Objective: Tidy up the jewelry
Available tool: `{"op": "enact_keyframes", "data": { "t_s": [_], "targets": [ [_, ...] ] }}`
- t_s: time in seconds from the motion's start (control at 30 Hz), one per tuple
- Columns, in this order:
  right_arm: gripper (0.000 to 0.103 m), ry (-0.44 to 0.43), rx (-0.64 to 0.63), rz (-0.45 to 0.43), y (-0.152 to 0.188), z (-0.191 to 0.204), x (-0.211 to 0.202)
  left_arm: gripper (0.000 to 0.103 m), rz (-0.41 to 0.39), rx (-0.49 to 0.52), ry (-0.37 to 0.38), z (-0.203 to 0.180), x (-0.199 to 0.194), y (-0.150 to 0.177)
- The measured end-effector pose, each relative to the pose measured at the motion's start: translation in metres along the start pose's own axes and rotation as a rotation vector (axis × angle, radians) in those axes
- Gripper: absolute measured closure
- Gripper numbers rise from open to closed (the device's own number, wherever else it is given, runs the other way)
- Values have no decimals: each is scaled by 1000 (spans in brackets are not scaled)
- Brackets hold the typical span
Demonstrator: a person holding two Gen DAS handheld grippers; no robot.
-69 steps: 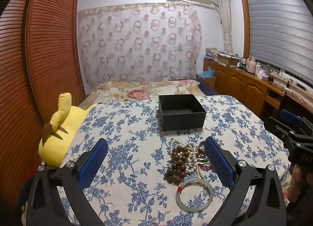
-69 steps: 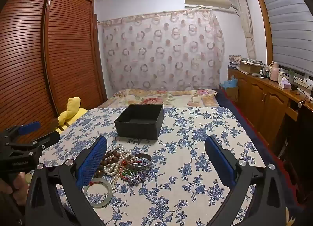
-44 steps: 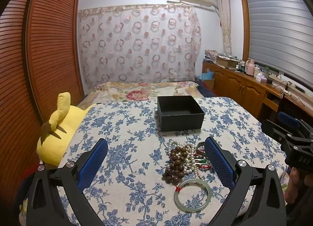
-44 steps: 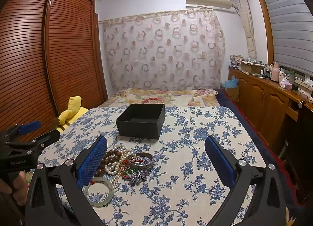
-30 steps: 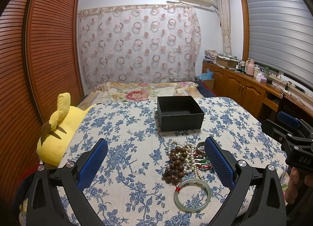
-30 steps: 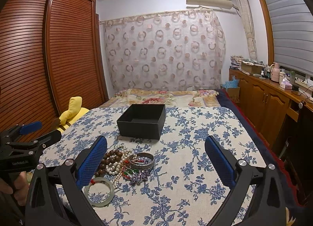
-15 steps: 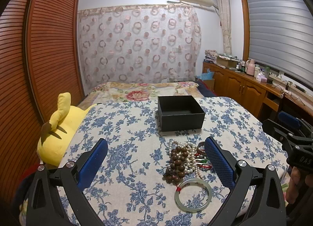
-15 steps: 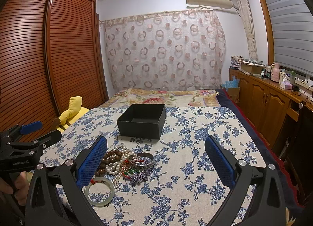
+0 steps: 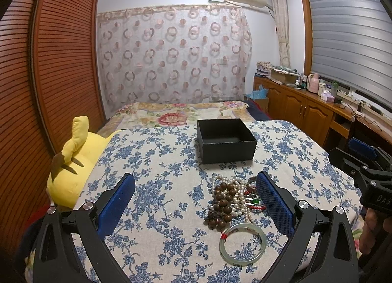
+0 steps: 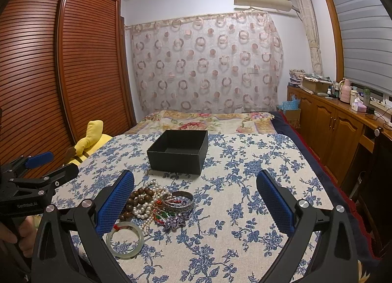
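Observation:
A pile of jewelry (image 9: 232, 199) lies on the blue-flowered cloth: brown wooden beads (image 9: 221, 203), a pearl strand (image 9: 238, 193), a pale green jade bangle (image 9: 242, 242) and a silver bangle (image 10: 178, 200). The pile also shows in the right wrist view (image 10: 156, 205), with the jade bangle (image 10: 125, 240) nearest. An open, empty black box (image 9: 226, 140) stands behind the pile, also in the right wrist view (image 10: 178, 151). My left gripper (image 9: 194, 203) is open and empty, left of the pile. My right gripper (image 10: 194, 200) is open and empty, right of it.
A yellow plush toy (image 9: 73, 160) lies at the cloth's left edge by the wooden wardrobe (image 9: 36, 99). A wooden cabinet (image 10: 338, 123) with bottles runs along the right wall. A flowered bedspread (image 9: 181, 113) lies beyond the box.
Both grippers stay open and nearly still, with only slight drift of the views. The jewelry and box have not moved.

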State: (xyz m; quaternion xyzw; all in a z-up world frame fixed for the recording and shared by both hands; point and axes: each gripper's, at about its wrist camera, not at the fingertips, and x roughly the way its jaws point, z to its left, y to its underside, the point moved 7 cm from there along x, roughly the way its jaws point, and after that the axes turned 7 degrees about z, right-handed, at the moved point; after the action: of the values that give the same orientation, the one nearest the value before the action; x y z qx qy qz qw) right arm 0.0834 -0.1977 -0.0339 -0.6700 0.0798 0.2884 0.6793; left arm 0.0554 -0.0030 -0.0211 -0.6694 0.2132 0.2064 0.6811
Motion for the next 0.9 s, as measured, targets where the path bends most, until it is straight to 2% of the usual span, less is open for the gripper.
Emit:
{"op": "enact_keyframes", "data": {
  "t_s": [0.9],
  "targets": [
    [2, -6, -5, 12, 2, 3, 1, 8, 18, 0, 9, 0, 14, 9]
  ]
}}
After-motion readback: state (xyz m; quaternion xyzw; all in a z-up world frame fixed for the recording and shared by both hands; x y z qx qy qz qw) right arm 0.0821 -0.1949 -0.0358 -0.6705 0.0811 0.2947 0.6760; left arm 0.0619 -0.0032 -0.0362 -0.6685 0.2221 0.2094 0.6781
